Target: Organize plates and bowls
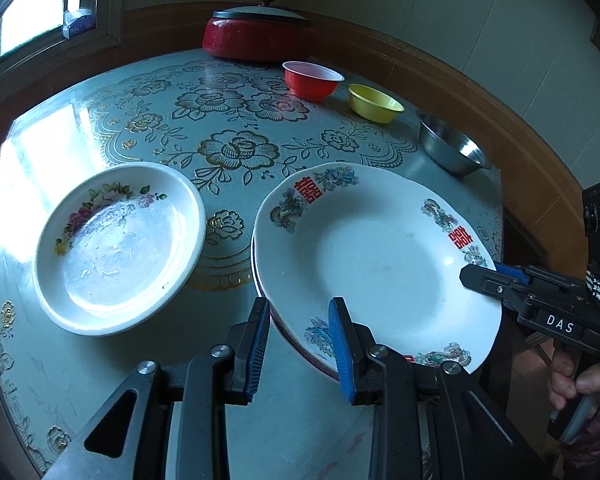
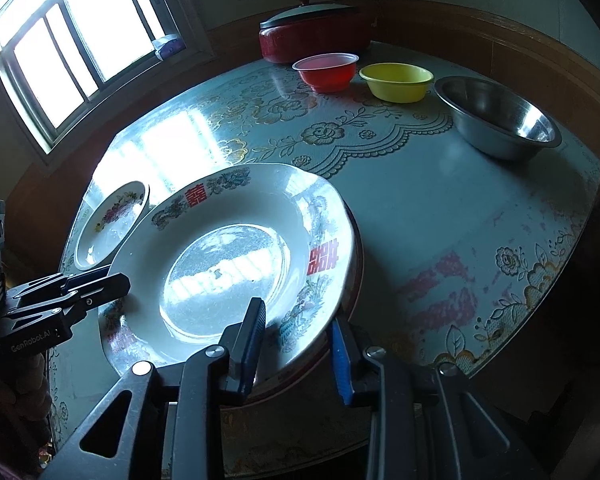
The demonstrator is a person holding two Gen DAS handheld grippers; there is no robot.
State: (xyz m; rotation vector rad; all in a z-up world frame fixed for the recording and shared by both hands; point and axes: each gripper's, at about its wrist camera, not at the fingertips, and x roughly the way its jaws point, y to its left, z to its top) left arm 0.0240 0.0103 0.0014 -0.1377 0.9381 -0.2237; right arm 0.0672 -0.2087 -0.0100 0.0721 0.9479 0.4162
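A large white plate with red double-happiness marks (image 1: 380, 256) (image 2: 228, 264) lies on top of a stack of plates near the table's front edge. My left gripper (image 1: 300, 344) is open, its fingers straddling the plate's near-left rim; it also shows in the right wrist view (image 2: 112, 280). My right gripper (image 2: 298, 344) is open, its fingers straddling the plate's near-right rim; it also shows in the left wrist view (image 1: 480, 276). A smaller white plate with flowers (image 1: 120, 248) (image 2: 112, 224) lies alone to the left.
At the back stand a red bowl (image 1: 312, 80) (image 2: 327, 72), a yellow bowl (image 1: 374, 103) (image 2: 396, 82), a steel bowl (image 1: 452, 146) (image 2: 496, 118) and a red lidded pot (image 1: 260, 34) (image 2: 312, 32). The round table (image 1: 228, 128) has a floral cover. A window is at the left.
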